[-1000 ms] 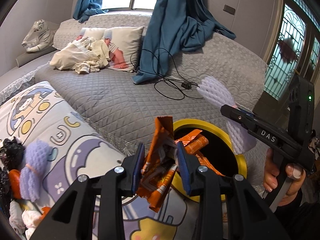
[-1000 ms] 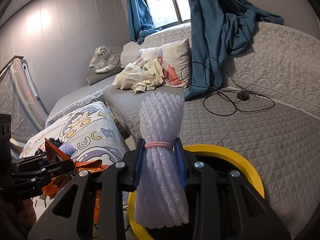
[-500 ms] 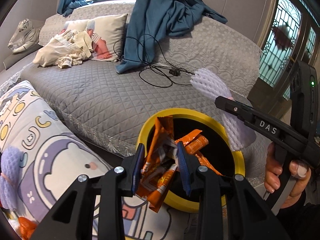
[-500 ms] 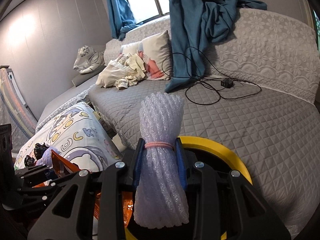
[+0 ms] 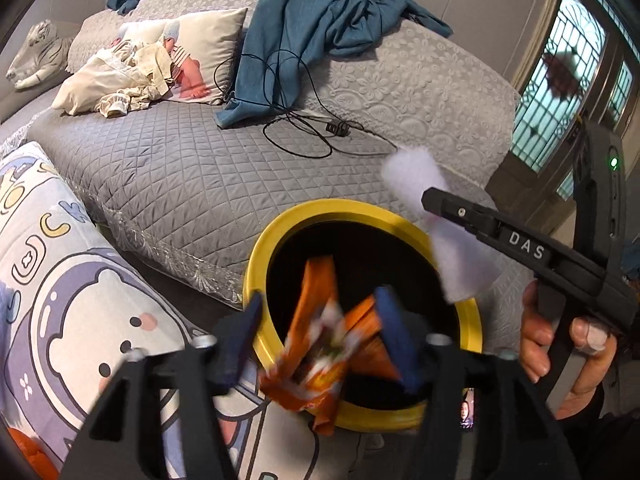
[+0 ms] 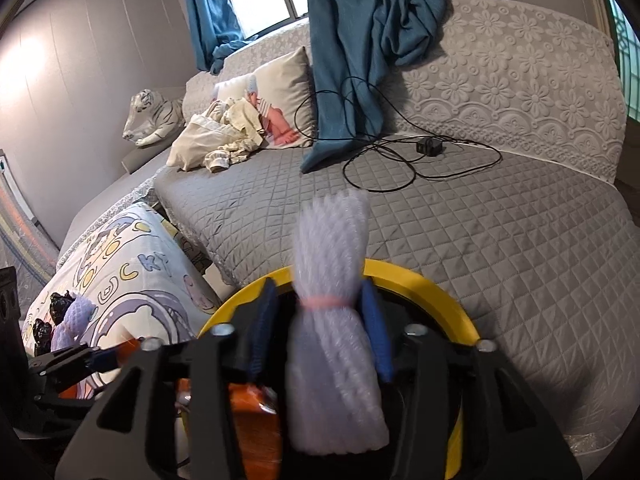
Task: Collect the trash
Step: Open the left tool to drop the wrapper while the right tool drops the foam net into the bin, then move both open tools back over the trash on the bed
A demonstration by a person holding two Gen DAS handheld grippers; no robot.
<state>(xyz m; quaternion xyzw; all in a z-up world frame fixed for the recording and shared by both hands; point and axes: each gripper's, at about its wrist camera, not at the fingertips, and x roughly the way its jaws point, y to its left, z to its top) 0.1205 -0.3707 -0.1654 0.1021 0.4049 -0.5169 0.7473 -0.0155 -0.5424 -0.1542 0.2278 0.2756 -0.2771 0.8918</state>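
Observation:
A yellow-rimmed black bin (image 5: pixel 260 256) stands between the cartoon blanket and the grey sofa; it also shows in the right wrist view (image 6: pixel 432 284). My left gripper (image 5: pixel 320 340) is open over the bin's near rim, and the orange snack wrapper (image 5: pixel 320 352) is loose between its spread blue pads, blurred. My right gripper (image 6: pixel 320 328) is open above the bin, and the white foam net bundle (image 6: pixel 332 320) with a pink band stands free between its pads. The right gripper also shows in the left wrist view (image 5: pixel 440 204), over the bin's far right rim.
The grey quilted sofa (image 5: pixel 180 168) holds a black cable with charger (image 5: pixel 338 126), a blue curtain (image 5: pixel 304 40) and a pillow with clothes (image 5: pixel 132 80). On the cartoon blanket (image 6: pixel 120 264) lie a purple foam net (image 6: pixel 76 316) and black scraps (image 6: pixel 60 304).
Both grippers have opened over the bin, releasing the orange wrapper and the foam net bundle. The left gripper moved right from the blanket until it was above the bin.

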